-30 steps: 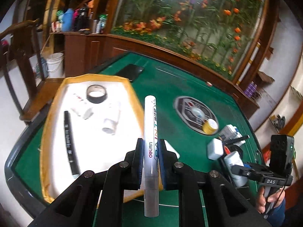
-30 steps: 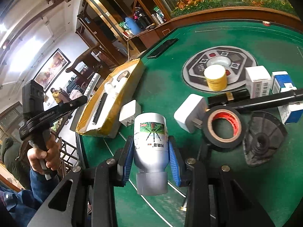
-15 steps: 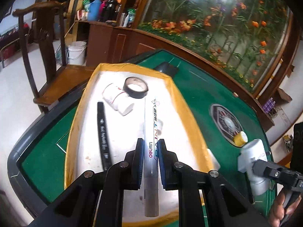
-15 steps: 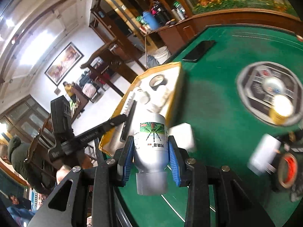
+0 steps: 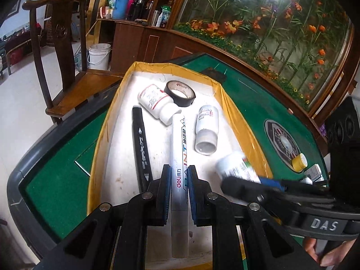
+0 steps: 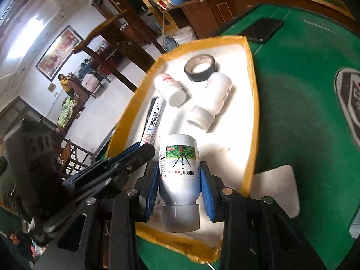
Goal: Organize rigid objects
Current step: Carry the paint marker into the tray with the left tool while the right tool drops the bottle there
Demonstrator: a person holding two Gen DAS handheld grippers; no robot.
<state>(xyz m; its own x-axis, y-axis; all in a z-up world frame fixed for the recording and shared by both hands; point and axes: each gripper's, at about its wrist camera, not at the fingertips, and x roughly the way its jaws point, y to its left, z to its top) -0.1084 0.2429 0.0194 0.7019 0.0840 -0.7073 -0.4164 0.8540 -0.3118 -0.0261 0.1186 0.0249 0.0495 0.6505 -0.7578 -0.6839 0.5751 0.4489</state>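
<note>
My left gripper [image 5: 177,172] is shut on a white paint marker [image 5: 178,157], held lengthwise low over the yellow-rimmed white tray [image 5: 236,117]. My right gripper [image 6: 179,171] is shut on a white bottle with a green label [image 6: 178,164], also over the tray's near end; that bottle [image 5: 236,166] shows blurred beside the marker in the left wrist view. In the tray lie a black marker [image 5: 140,144], two white bottles [image 5: 155,101] [image 5: 207,126] and a black tape roll [image 5: 180,92]. The left gripper [image 6: 144,148] with the marker [image 6: 154,121] appears left of the bottle.
The tray sits at the corner of a green felt table [image 5: 254,90]. A black phone [image 6: 261,29] lies beyond the tray, a white adapter [image 6: 276,189] right of it. A yellow-lidded jar [image 5: 299,162] and small boxes stand at the right. A wooden chair [image 5: 60,51] is off the table's edge.
Both grippers moved from the table's middle to over the tray, each keeping its object. The left sank lower toward the tray floor; the right swept leftward with the bottle.
</note>
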